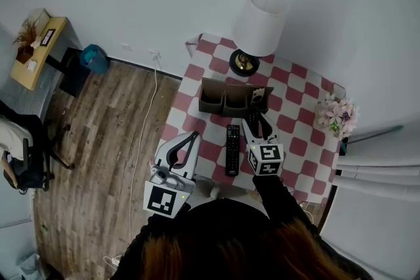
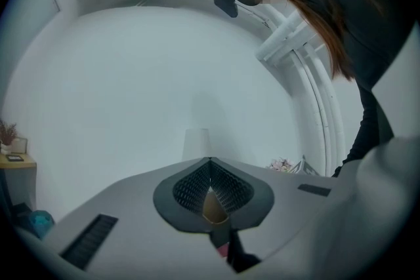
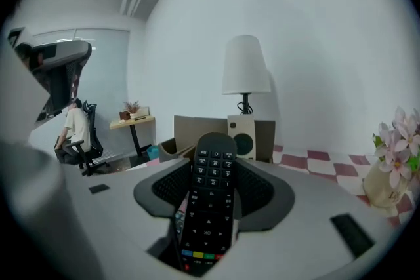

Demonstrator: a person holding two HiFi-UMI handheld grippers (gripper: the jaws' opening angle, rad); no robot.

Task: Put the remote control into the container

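We pinch the remote control (image 3: 211,200) between the jaws of our right gripper (image 3: 213,164), just in front of the cardboard container (image 3: 190,126). A second remote (image 1: 232,149) lies on the checked table (image 1: 295,124) before the container. Farther from it, our left gripper (image 2: 210,164) has its jaws pressed together, empty.

I can read no text anywhere; the button markings on the remote control (image 3: 211,200) are too small for me.
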